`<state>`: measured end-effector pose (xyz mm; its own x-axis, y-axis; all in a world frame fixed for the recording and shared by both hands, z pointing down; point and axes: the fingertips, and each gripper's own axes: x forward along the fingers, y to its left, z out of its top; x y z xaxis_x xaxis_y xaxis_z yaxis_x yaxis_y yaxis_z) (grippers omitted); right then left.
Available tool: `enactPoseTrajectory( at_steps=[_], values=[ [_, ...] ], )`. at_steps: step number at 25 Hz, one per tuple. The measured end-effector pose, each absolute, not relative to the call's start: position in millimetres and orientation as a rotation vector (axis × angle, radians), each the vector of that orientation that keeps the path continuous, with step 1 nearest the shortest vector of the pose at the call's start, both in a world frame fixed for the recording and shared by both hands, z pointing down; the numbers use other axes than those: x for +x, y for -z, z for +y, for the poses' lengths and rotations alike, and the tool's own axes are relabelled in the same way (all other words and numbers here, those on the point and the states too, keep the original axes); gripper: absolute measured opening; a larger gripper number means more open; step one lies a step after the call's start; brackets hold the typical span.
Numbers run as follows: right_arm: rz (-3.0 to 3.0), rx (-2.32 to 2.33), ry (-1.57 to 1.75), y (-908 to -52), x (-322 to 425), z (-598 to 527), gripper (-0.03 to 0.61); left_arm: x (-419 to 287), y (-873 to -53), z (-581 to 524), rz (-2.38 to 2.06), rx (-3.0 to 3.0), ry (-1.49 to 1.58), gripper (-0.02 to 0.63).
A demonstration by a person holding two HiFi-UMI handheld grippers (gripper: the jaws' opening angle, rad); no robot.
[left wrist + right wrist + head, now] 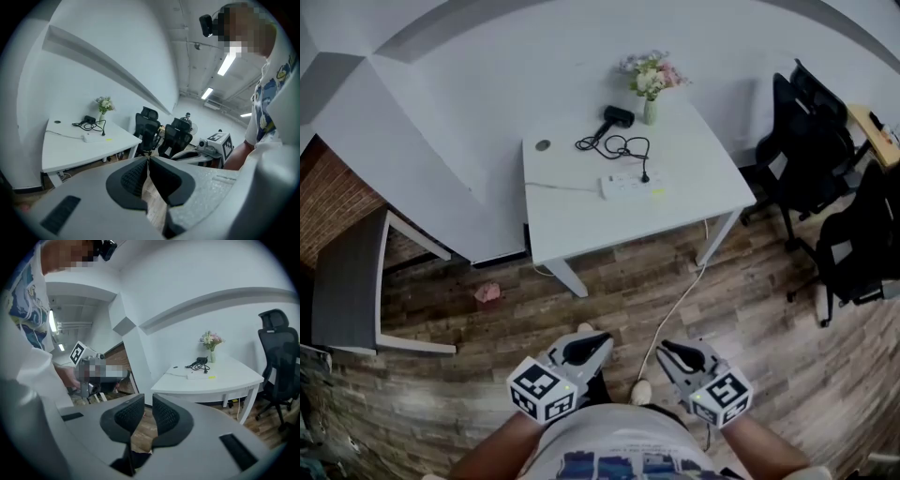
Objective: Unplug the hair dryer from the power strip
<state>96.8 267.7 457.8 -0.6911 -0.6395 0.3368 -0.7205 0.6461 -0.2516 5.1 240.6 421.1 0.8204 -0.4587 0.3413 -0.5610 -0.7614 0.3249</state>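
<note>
one wood floor [750, 309], one white surface [572, 225] standing on it against the wall. black office chairs [811, 131] off its right side: at least two, overlap hides the exact count. one grey bench [347, 281] at far left.

two tools, both low by the person's body and well apart from the surface. left tool [586, 349]: pads pressed together, nothing between. right tool [682, 354]: pads all but together, a thin slit, nothing in it.

on the surface:
- one white power strip [628, 185], front right
- one black hair dryer [618, 116], at the back
- one black cord [625, 147] looped between them, its plug [646, 175] seated in the strip
- one vase of flowers [650, 89], just right of the dryer

one white cable [675, 305] drops from the surface to the floor. one pink scrap [487, 292] lies on the floor at left.
</note>
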Motion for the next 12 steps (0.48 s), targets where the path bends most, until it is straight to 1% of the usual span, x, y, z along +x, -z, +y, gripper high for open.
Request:
enactPoseTrajectory(
  at_steps=[7,12],
  values=[
    [-2.544,1.287,-0.55,-456,99,200,0.052,3,-427,150,-0.596,2.583,-0.273,0.006],
    [-2.466,1.381,-0.592,-462,85,147,0.051,-11,-435,83,-0.521,2.609,-0.316,0.006]
  ],
)
